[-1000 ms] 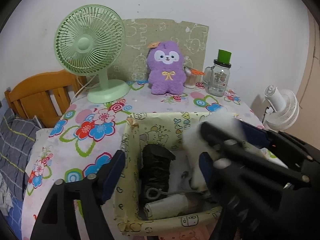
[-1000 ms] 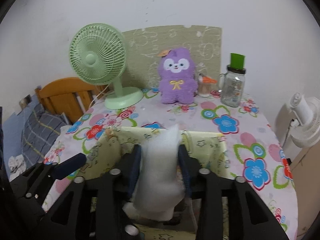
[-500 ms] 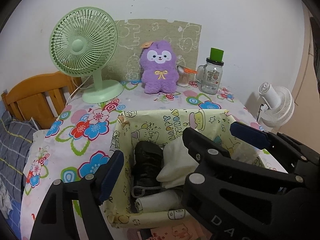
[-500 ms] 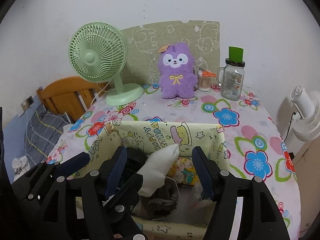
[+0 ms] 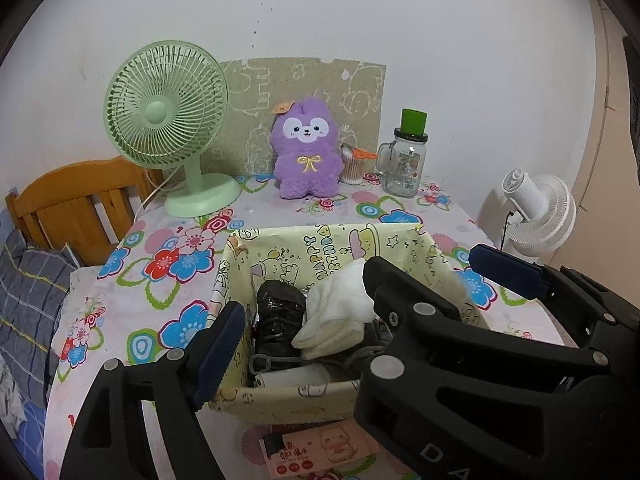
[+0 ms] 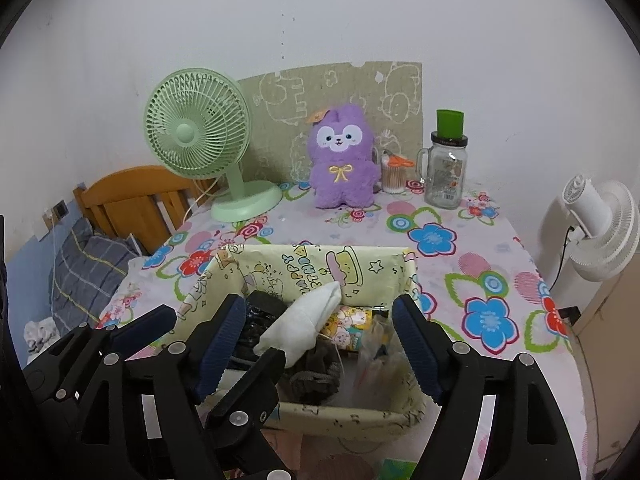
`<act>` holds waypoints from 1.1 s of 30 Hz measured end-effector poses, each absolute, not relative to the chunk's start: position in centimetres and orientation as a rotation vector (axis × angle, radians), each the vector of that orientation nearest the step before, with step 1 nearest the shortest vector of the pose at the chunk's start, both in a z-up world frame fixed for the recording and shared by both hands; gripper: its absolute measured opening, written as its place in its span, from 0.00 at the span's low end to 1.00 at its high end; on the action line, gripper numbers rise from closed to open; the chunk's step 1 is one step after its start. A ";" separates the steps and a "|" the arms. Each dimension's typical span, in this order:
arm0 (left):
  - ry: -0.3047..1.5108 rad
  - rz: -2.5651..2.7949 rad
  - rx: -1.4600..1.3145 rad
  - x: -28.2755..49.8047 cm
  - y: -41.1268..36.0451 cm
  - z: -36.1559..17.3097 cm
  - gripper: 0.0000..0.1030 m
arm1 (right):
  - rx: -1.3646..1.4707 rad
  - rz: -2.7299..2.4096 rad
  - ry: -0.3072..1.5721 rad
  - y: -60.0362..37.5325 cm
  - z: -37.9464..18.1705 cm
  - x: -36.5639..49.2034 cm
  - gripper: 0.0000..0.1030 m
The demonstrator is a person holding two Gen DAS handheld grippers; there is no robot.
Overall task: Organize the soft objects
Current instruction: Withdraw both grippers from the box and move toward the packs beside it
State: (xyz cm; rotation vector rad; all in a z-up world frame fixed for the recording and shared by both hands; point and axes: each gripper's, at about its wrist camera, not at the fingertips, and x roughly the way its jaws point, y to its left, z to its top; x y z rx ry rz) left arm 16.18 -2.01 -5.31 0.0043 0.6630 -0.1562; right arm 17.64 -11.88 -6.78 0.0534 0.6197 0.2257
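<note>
Right wrist: white cloth lies between right gripper's parted jaws.

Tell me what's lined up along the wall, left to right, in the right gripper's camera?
Green fan → purple plush toy → cotton swab cup → glass jar with green lid → white fan.

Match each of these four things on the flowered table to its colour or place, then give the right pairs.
Things:
1. desk fan
2. plush toy
3. glass jar
4. white cloth

Descriptions:
A. lies in the yellow basket
B. purple, with a yellow bow
C. pale green, on a round base
D. clear, with a green top

Pairs: 1-C, 2-B, 3-D, 4-A
</note>
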 end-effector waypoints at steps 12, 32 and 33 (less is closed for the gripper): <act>0.635 -0.152 0.008 13.6 -2.3 -3.9 0.87 | 0.047 0.199 0.590 -12.5 -5.2 14.6 0.79; 0.592 -0.149 0.014 9.5 -2.6 -2.7 0.95 | 0.035 0.161 0.551 -12.9 -3.8 10.0 0.83; 0.591 -0.151 0.015 9.3 -2.6 -2.6 0.95 | 0.033 0.159 0.550 -13.0 -3.7 9.8 0.83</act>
